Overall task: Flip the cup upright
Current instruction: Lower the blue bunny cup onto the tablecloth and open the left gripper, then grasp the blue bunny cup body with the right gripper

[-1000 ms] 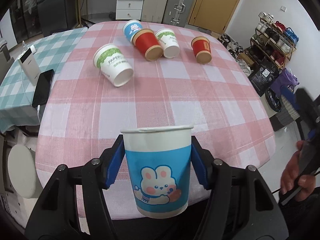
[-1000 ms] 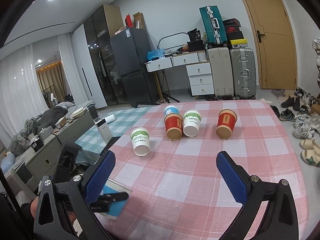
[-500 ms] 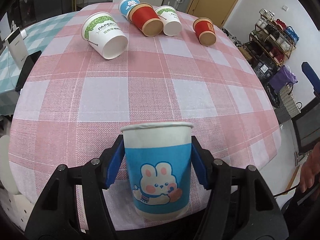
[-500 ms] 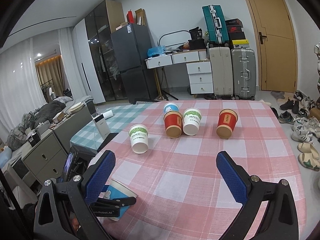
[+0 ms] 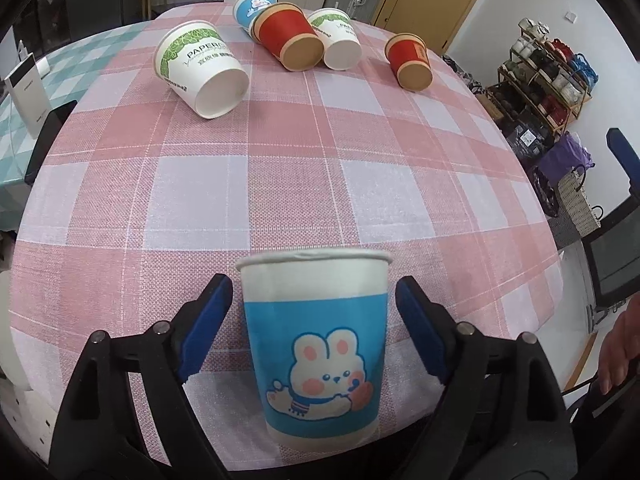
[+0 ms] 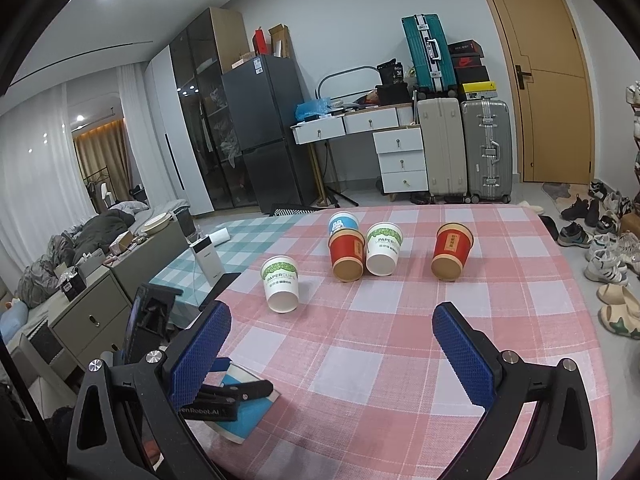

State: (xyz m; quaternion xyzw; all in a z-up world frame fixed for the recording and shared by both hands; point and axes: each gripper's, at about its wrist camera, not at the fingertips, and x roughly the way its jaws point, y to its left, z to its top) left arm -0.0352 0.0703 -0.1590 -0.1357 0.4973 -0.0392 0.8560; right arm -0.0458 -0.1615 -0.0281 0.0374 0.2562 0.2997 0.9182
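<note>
A blue and white bunny cup [image 5: 316,344] stands upright near the front edge of the pink checked table [image 5: 280,184]. My left gripper [image 5: 312,324] is open around it, with a gap between each blue pad and the cup wall. In the right wrist view the same cup [image 6: 244,408] shows at lower left behind the left gripper. My right gripper [image 6: 328,348] is open and empty above the table front. A green-printed white cup [image 5: 202,68] lies on its side at far left.
More cups lie on their sides at the far end: a blue one [image 5: 252,6], a red one [image 5: 292,36], a white one [image 5: 338,38] and a red one [image 5: 410,60]. A teal checked table [image 6: 224,248] with a white device [image 6: 206,260] adjoins on the left.
My left gripper has opened and let go of the bunny cup, which now stands on the table. The left camera has moved lower and closer to the table. The right gripper has barely moved.
</note>
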